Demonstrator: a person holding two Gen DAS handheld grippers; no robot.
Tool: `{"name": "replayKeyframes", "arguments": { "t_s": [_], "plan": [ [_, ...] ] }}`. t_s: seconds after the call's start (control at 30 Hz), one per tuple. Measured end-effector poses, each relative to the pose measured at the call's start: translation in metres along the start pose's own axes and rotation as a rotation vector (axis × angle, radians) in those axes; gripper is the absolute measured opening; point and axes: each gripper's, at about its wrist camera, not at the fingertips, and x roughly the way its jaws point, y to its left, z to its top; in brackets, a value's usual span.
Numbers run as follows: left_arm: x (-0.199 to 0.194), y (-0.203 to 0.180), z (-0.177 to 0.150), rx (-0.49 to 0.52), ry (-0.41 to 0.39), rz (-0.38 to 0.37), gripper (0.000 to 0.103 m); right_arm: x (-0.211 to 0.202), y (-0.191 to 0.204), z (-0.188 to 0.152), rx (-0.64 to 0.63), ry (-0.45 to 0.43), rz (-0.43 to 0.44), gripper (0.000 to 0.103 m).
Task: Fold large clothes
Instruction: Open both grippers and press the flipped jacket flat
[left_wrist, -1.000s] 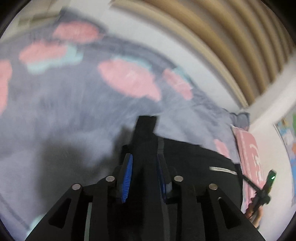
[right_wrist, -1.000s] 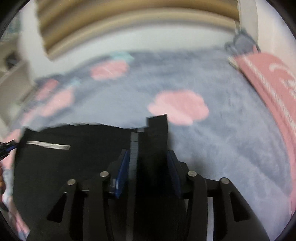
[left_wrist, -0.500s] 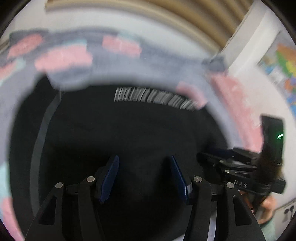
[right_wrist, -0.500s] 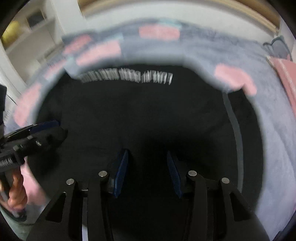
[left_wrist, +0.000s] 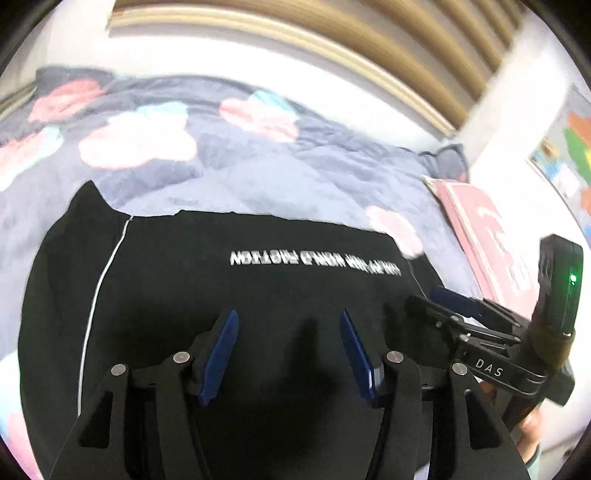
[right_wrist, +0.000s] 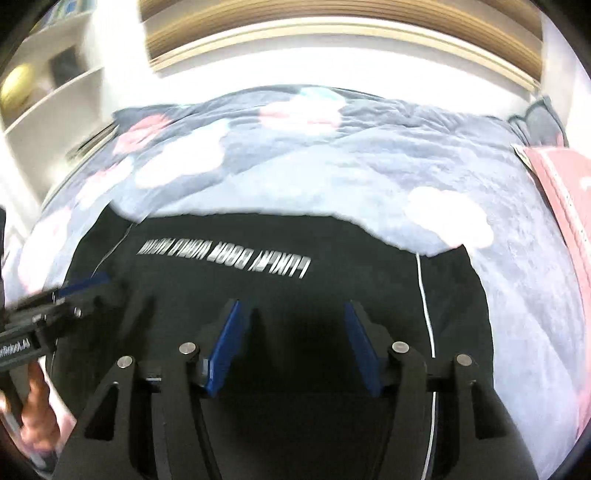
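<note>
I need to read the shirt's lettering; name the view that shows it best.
The left wrist view: the white lettering on the black shirt runs straighter and sharper there. The right wrist view shows it slanted and more smeared.

Light: bright, strongest on the wall (right_wrist: 332, 66) behind the bed, washed out to glare.
Blanket (left_wrist: 295, 173): pale clouds blown out in the right wrist view.
Shirt (left_wrist: 258, 295): near-black, detail lost; tool shadows barely separate.
Blur: lettering (right_wrist: 225, 253) smeared, worse in the right wrist view.
Edges: fisheye bending, dark corner vignette.
</note>
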Motion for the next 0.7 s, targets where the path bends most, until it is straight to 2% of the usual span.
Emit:
{"name": "replayKeyframes", "arguments": {
  "t_s": [0.07, 0.13, 0.2, 0.3, 0.4, 0.47, 0.53, 0.63, 0.7],
  "plan": [
    [0.029, 0.011, 0.009, -0.063, 0.068, 0.008, 0.059, 0.033, -0.013, 0.009, 0.046, 0.080, -0.021, 0.061],
    [0.062, 0.021, 0.010, -0.079, 0.134, 0.029, 0.058, 0.076, -0.024, 0.004, 0.088, 0.203, 0.021, 0.064],
    [0.079, 0.034, 0.011, -0.112, 0.154, 0.014, 0.058, 0.090, -0.030, -0.002, 0.100, 0.191, 0.035, 0.065],
    [0.079, 0.039, 0.011, -0.129, 0.153, 0.001, 0.058, 0.089, -0.026, -0.007, 0.084, 0.163, 0.019, 0.065],
    [0.065, 0.022, 0.004, -0.067, 0.121, 0.020, 0.058, 0.079, -0.024, -0.011, 0.084, 0.129, 0.029, 0.065],
    [0.044, 0.016, -0.005, -0.031, 0.105, -0.009, 0.058, 0.060, -0.023, -0.016, 0.091, 0.102, 0.051, 0.065],
    [0.018, 0.006, -0.016, 0.007, 0.089, -0.051, 0.058, 0.029, -0.020, -0.024, 0.080, 0.069, 0.079, 0.065],
    [-0.019, -0.005, -0.032, 0.055, 0.051, -0.079, 0.059, -0.009, -0.002, -0.034, 0.032, 0.044, 0.086, 0.065],
    [-0.038, -0.010, -0.045, 0.070, 0.042, -0.074, 0.059, -0.033, 0.011, -0.047, 0.004, 0.057, 0.100, 0.065]
  ]
}}
